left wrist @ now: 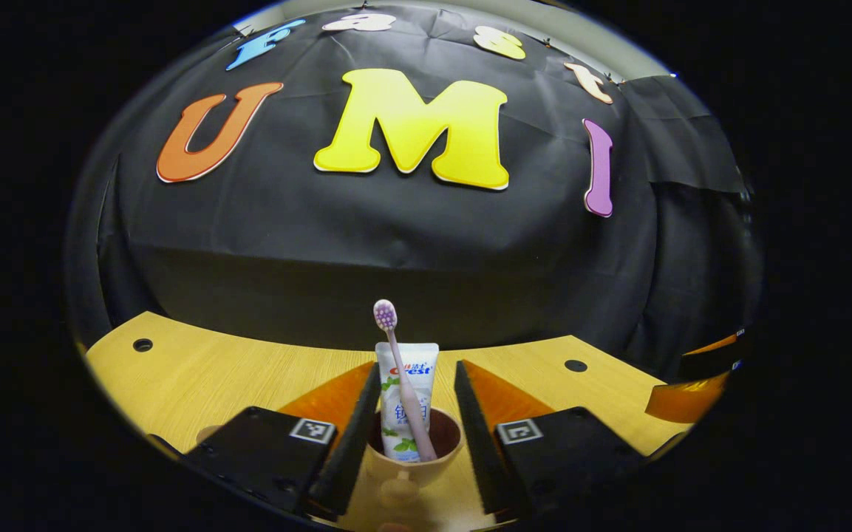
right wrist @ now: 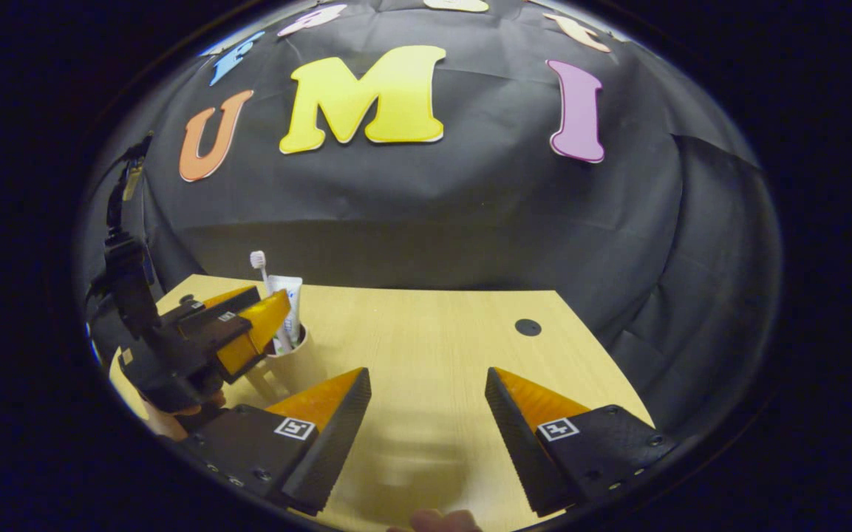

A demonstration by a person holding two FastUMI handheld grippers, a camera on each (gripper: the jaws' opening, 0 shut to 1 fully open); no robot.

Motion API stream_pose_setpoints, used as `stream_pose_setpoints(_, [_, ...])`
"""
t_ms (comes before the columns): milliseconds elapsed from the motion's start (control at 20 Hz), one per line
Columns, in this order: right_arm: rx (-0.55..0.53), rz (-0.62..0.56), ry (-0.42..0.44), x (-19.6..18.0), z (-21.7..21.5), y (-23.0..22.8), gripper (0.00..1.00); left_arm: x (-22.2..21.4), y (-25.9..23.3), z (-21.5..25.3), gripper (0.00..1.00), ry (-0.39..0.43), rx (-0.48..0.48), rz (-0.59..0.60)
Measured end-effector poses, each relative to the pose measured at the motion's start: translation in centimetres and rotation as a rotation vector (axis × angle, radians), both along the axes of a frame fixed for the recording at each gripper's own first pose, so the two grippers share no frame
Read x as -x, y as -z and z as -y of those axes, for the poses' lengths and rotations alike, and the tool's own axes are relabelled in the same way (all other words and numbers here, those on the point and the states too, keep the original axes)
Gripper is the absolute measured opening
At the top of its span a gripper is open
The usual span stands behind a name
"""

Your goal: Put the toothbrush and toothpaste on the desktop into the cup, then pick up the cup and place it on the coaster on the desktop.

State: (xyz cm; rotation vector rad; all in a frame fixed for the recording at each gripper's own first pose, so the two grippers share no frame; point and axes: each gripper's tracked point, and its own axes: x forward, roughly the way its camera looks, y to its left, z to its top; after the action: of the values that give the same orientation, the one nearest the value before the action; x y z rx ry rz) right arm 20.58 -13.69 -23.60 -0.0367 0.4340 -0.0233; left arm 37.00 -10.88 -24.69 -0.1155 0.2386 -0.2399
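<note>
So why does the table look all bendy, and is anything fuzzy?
In the left gripper view the fisheye lens bows the table edge into a curve, while the toothbrush and toothpaste in the cup look sharp. In the right gripper view the table also curves, and a soft smeary shadow lies between the right gripper jaws.

The cup (left wrist: 414, 443) hides the lower ends of the toothpaste (left wrist: 405, 399) and toothbrush (left wrist: 403, 377), its near base runs out of frame, and whether the left gripper's (left wrist: 411, 436) fingers touch it is unclear.
</note>
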Motion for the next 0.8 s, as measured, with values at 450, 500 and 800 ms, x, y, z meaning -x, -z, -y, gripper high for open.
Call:
stream_pose_setpoints(450, [0.008, -0.038, -0.044, 1.0, -5.4, -1.6, 0.95, 4.1, -7.7, -8.9, 0.98, -0.156, -0.037, 0.085])
stream_pose_setpoints(500, [0.012, -0.047, -0.054, 1.2, -6.2, -2.0, 0.95, 4.8, -8.5, -10.1, 0.98, -0.176, -0.037, 0.087])
stream_pose_setpoints(800, [0.016, -0.175, -0.084, 1.2, -11.7, -2.0, 0.95, 8.9, -12.5, -16.8, 0.98, -0.261, -0.049, 0.091])
